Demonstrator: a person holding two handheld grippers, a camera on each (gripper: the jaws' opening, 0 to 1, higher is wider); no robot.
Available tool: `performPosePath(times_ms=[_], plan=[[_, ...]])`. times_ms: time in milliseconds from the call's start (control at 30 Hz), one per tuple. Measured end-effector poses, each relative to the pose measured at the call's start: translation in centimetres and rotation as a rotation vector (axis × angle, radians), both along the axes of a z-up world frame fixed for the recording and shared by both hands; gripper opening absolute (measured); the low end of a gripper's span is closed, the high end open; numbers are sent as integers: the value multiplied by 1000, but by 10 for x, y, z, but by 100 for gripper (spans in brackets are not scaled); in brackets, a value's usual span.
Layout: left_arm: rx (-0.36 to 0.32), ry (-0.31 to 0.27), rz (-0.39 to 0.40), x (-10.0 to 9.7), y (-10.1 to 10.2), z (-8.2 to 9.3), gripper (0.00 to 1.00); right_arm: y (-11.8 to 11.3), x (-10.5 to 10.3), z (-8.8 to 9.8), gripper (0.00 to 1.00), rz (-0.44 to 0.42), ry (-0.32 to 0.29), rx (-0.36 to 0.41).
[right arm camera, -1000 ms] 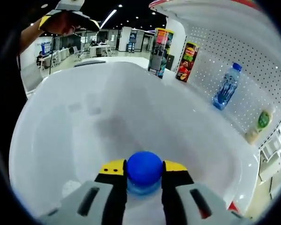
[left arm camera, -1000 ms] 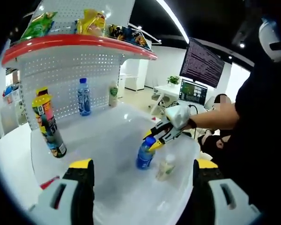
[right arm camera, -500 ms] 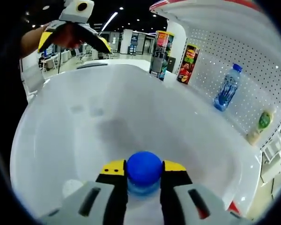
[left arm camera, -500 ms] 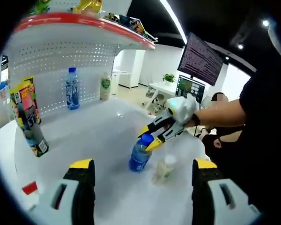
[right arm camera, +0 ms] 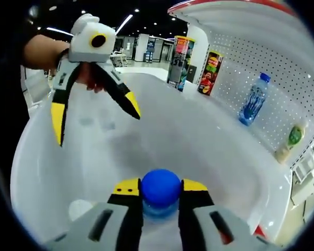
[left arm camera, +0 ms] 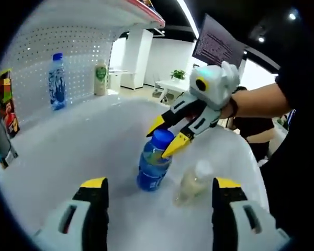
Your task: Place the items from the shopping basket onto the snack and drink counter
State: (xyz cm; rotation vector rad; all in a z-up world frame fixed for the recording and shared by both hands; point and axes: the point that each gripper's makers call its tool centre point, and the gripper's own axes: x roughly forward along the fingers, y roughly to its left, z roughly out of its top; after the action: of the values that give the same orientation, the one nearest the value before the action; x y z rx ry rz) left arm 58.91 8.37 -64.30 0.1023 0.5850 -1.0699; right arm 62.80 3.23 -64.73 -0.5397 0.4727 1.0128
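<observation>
Gripping blue bottle (right arm camera: 160,192), right hand-held gripper (right arm camera: 160,194); left hand-held gripper (right arm camera: 94,117) spread.

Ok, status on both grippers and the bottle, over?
Right gripper shut on blue-capped bottle, upright on counter. Left gripper open. Pale bottle close beside.

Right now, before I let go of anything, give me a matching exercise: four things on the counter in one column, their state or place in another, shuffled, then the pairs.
Things:
1. blue-capped bottle
2. pale bottle with white cap
3. left gripper
4. water bottle with blue label

States or places:
A. jaws spread wide, holding nothing, above the counter
B. upright against the pegboard back wall
C. clamped at the neck by the right gripper
D. standing free on the counter just beside the held bottle

Pairs: 1-C, 2-D, 3-A, 4-B
</observation>
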Motion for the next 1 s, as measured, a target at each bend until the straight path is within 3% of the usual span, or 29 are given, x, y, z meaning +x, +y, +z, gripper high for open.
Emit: performPosePath(times_ms=[133, 333, 500, 667, 733, 1000], plan=[[3, -42, -21, 8, -7, -13, 83, -1, 1, -1, 22, 2, -2, 0], [38, -57, -20, 21, -1, -42, 81, -3, 5, -4, 22, 9, -7, 4], [39, -58, -51, 29, -10, -65, 77, -4, 8, -5, 22, 7, -2, 6], [33, -108, -143, 34, -29, -81, 76, -5, 8, -6, 22, 8, 2, 8], [35, -97, -150, 37, -36, -91, 75, -5, 8, -6, 21, 11, 1, 8], [-62, -77, -164, 46, -72, -109, 70, -5, 9, -7, 22, 15, 0, 12]])
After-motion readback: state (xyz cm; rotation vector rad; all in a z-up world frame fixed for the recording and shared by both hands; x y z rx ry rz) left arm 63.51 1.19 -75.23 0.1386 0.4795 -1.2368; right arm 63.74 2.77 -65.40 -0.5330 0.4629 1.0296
